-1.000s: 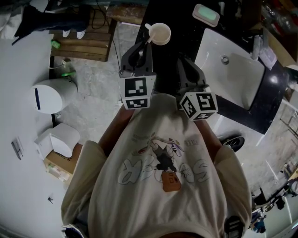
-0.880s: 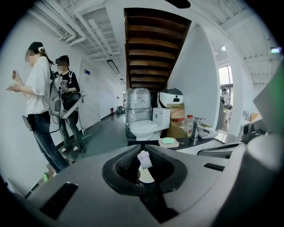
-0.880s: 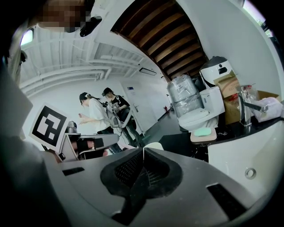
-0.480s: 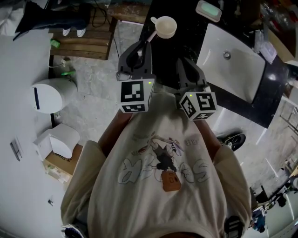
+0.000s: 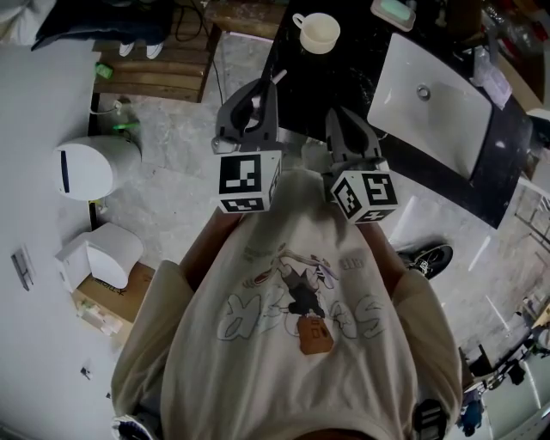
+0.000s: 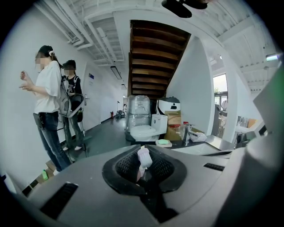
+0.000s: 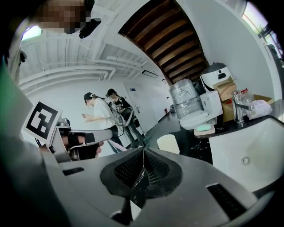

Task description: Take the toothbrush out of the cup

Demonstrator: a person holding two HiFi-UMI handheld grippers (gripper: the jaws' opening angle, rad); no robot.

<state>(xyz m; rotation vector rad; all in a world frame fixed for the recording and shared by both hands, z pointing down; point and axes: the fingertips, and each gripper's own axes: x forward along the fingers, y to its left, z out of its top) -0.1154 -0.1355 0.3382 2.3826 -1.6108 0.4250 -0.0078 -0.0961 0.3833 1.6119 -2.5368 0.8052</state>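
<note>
In the head view the cream cup stands alone on the black counter, at its near-left corner. My left gripper is held short of the counter, shut on the toothbrush, whose pale end pokes out past the jaws toward the cup. In the left gripper view the white and pink toothbrush sits pinched between the jaws of the left gripper. My right gripper hangs beside it, shut and empty. The right gripper view shows the right gripper closed on nothing, with the cup beyond.
A white sink is set in the counter, with a green soap in its dish behind. A white toilet and a wooden pallet are on the floor at left. Two people stand further off.
Both grippers have drawn back from the counter. The toothbrush, which reached into the cup a second ago, has come out with the left gripper, and the cup stays behind.
</note>
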